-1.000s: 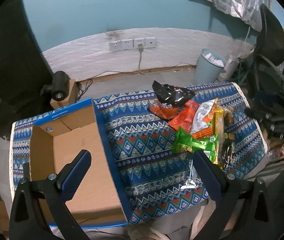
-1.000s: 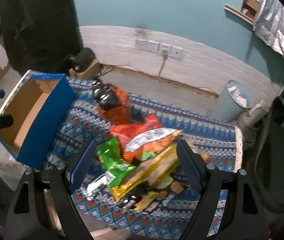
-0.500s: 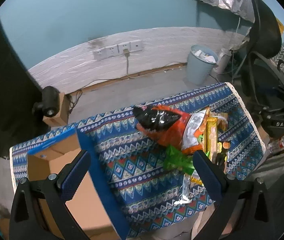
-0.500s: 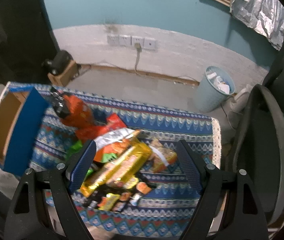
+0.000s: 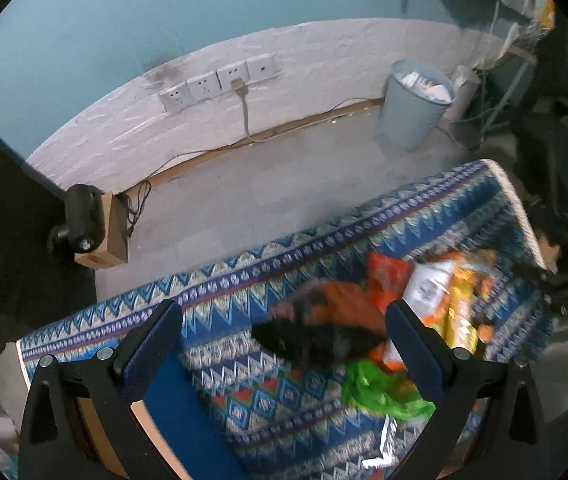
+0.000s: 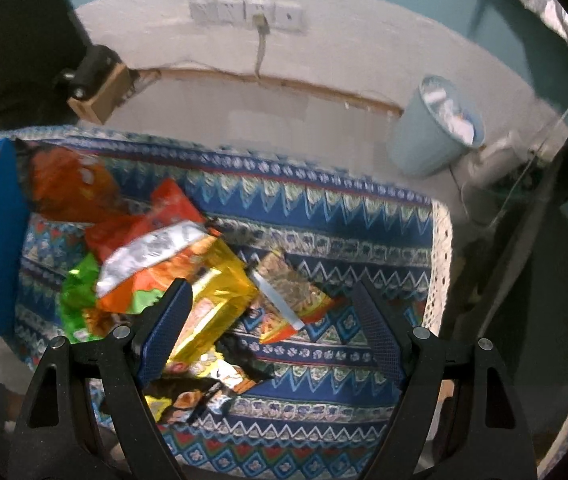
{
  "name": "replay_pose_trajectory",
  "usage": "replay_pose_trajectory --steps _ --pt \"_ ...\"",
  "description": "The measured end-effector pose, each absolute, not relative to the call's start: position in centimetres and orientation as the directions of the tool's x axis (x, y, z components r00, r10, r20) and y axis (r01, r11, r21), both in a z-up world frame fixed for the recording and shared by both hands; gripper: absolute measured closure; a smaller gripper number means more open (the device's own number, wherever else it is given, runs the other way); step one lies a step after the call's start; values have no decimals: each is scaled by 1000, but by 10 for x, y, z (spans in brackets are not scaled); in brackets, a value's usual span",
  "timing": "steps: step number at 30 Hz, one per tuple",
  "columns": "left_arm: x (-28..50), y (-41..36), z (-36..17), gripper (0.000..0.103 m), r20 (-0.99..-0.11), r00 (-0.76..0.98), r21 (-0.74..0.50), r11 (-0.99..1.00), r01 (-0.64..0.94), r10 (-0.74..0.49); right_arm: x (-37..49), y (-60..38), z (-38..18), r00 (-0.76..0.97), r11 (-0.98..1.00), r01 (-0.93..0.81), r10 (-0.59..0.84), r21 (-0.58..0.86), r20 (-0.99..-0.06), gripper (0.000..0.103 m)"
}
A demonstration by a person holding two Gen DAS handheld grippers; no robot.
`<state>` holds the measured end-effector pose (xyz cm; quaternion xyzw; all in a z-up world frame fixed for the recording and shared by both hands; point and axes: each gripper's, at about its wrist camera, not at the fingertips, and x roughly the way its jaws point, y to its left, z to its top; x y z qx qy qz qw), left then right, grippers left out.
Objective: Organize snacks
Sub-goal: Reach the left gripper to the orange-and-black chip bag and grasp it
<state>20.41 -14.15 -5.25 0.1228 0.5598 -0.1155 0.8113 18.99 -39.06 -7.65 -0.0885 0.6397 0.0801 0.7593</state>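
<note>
- Left claw (image 5: 284,340): fingers spread wide apart, gripping nothing, hanging over the patterned cloth (image 5: 244,392) on the surface.
- Right claw (image 6: 272,320): also spread wide and empty, above the near end of the snack pile.
- Snacks lie heaped on the cloth: a yellow foil pack (image 6: 212,300) just under the right claw's left finger, a green packet (image 5: 380,392), a white-and-orange bag (image 6: 156,264), an orange-and-black bag (image 5: 324,328).
- Printing on the packs is too blurred to read; no brand can be made out.
- A blue-edged cardboard box (image 5: 180,420) sits beside the pile, at the left.
- Beyond the surface: floor, a pale blue bin (image 5: 412,108), wall sockets (image 5: 220,82).
</note>
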Motion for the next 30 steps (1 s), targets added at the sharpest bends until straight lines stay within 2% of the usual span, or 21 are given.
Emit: replay_pose_trajectory --steps 9,20,30 --pt "229 -149 -120 1 -974 226 119 915 384 32 203 -407 -121 105 978 -200 -39 -60 -994 22" --pt "194 -124 -177 1 -988 119 144 891 430 102 205 -402 -167 18 944 -320 -75 -77 -997 22" --pt "187 -105 -210 1 -999 7 -30 946 321 -34 198 -402 -198 -44 912 -400 -113 -86 -993 23"
